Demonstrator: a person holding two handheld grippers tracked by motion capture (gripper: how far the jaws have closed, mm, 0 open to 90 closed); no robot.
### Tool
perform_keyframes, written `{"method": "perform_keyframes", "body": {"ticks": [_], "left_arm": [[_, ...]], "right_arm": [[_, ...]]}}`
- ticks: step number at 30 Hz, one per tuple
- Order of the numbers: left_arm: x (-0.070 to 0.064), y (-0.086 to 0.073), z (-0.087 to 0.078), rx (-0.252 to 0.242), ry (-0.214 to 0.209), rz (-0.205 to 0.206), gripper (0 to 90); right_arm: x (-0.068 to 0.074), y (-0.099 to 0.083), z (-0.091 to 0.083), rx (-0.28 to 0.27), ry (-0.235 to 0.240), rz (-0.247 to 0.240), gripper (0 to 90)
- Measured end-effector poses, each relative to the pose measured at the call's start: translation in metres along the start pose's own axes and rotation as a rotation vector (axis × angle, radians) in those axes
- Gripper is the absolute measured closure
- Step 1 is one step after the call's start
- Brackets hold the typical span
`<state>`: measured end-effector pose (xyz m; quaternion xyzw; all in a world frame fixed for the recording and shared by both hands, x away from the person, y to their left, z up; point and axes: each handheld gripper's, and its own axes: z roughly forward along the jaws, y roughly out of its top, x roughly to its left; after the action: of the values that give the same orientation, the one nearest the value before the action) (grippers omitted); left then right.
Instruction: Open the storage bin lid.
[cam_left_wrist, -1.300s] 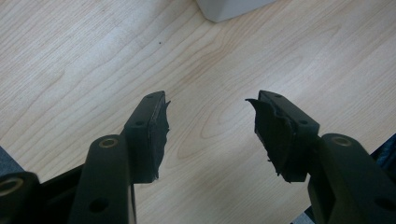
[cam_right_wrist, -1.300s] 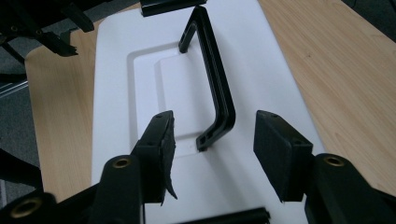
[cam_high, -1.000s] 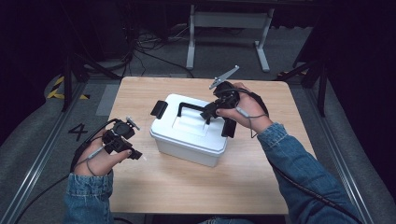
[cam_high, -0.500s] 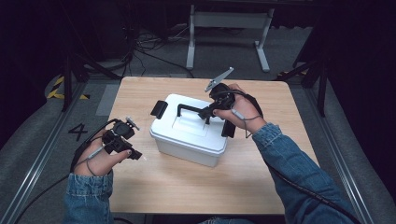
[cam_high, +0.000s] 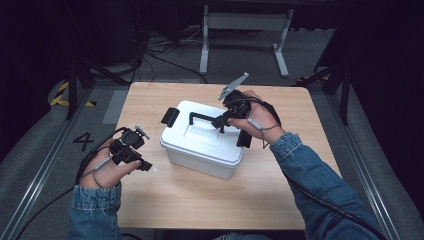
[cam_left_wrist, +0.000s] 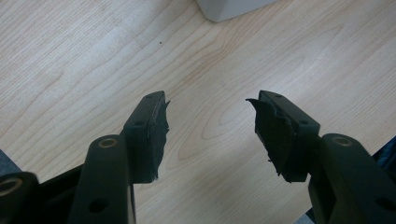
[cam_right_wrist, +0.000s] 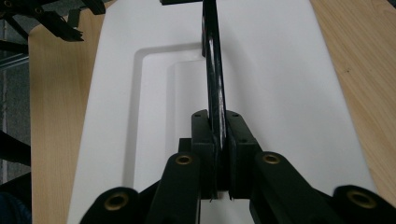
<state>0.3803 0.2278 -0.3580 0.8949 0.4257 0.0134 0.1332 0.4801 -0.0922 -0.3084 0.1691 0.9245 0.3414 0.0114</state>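
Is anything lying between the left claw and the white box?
Nothing: in the high view, bare wooden table separates the left claw from the white box; the left gripper view shows the same bare wood.

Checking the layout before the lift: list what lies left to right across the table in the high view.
left gripper → black side latch → white lidded box → black carry handle → right gripper, jaws shut on that handle → person's right hand

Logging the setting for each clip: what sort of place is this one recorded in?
Probably a lab or recording studio, not a home: a lone wooden table on grey floor marked with a number 4, loose cables behind, dark surroundings. The right tool grips the white box's handle.
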Motion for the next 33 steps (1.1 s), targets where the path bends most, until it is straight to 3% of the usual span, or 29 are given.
{"method": "perform_keyframes", "body": {"ticks": [15,33], "left_arm": [[0.001,-0.001,-0.001,-0.003,0.002,0.004,44.9],[0.001,-0.001,-0.001,-0.006,0.002,0.0,44.8]], "right_arm": [[0.01,0.023,-0.031,-0.052,-0.028,-0.056,84.5],[0.008,0.027,-0.062,-0.11,-0.047,-0.044,84.5]]}}
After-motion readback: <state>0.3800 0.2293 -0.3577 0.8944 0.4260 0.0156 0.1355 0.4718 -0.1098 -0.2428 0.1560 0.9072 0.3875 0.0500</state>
